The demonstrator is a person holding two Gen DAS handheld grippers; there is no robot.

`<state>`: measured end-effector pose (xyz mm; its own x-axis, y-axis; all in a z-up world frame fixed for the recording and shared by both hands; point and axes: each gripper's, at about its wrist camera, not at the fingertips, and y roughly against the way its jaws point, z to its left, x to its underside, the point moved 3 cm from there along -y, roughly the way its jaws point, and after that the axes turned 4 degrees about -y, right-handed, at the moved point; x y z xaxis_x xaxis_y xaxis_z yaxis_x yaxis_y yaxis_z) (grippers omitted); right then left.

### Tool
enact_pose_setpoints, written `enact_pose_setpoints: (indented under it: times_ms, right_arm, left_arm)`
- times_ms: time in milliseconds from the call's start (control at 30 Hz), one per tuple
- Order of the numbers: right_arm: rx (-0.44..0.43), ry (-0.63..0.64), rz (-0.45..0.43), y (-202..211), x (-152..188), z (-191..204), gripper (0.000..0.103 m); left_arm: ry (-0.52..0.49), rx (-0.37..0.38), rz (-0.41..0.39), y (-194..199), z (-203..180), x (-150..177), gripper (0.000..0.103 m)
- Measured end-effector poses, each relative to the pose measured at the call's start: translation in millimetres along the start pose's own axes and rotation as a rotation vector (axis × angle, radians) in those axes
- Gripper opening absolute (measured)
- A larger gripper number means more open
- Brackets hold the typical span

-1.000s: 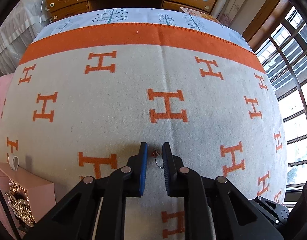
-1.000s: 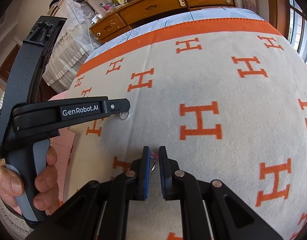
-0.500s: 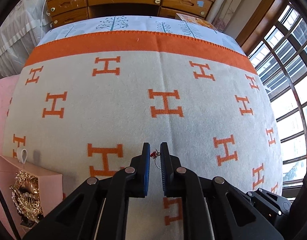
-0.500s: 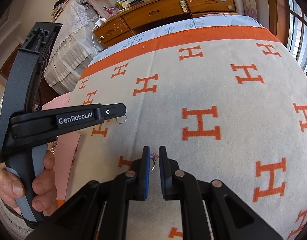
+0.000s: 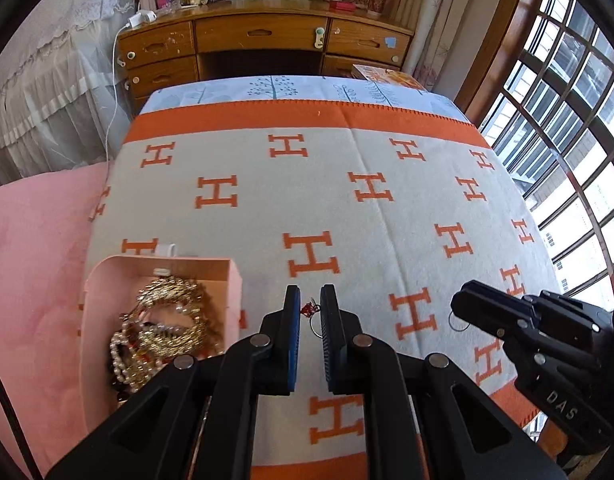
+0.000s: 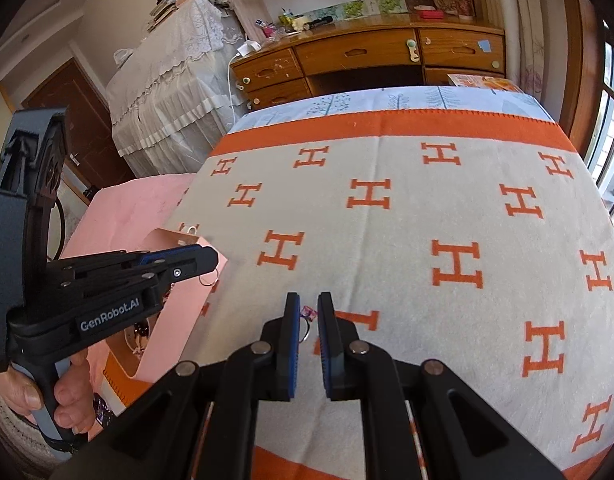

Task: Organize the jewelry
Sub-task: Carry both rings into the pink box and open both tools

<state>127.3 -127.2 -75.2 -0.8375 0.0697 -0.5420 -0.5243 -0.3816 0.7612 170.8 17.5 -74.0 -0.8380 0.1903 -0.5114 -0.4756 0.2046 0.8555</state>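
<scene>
- Leftmost, a pink quilt [image 5: 39, 240] lies along the left edge of the bed, beside the grey blanket [image 5: 347, 216] with orange H marks that covers the rest of it.
- On the blanket near the bed's left edge sits an open pink jewelry box [image 5: 103, 280], holding a tangled heap of gold chains and pearl strands [image 5: 163, 328]; a small white tab [image 5: 165, 249] shows at its far wall.
- Just right of the box, the left hand-held gripper [image 5: 310, 312] has its blue-padded jaws drawn close, pinching a ring with a red stone [image 5: 308, 309]; the thin band hangs below the stone, above the blanket.
- In the right wrist view that ring hangs from the gripper tip, over the near right wall of the box.
- Further right, toward the near middle of the bed, the right hand-held gripper [image 6: 305, 314] likewise has its jaws nearly together, clamped on a ring with a pink stone [image 6: 308, 312], whose band dangles between the pads.
- In the left wrist view this gripper appears at the right, a thin ring band hanging from its tip.
- Beyond the bed's far edge stands a wooden desk with drawers [image 5: 263, 36], and a barred window [image 5: 579, 128] runs along the right side.
</scene>
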Motion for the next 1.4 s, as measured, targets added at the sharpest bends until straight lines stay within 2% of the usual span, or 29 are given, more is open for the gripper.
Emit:
enact_pose_setpoints:
  times_ms: [400,567,700,933,1067,1400]
  right_arm:
    - [-0.066,0.132,-0.063,13.1,-16.4,98.8,0.009]
    - [-0.086,0.183,-0.059,2.8,-19.9,137.4,0.009]
    - [-0.092,0.202,-0.032,-15.5,-20.4,158.4,0.009]
    - [-0.067,0.185,0.027,-52.1,-23.5,166.6,0.009]
    - [-0.071,0.156,0.09,-68.5,-22.6,162.3,0.009]
    - [-0.064,0.173,0.2,-84.2,1.6,165.3,0.009]
  left_arm:
    - [0.005,-0.129,-0.132,66.3,71.7,40.3,0.008]
    - [0.009,-0.164,-0.154,72.8,89.9,52.5,0.008]
    - [0.027,-0.162,-0.143,66.8,103.9,58.2,0.008]
    - [0.048,-0.162,-0.111,48.7,124.0,65.8,0.008]
    - [0.062,-0.147,-0.082,37.3,134.1,68.6,0.008]
    - [0.059,-0.127,-0.052,21.5,138.1,69.5,0.008]
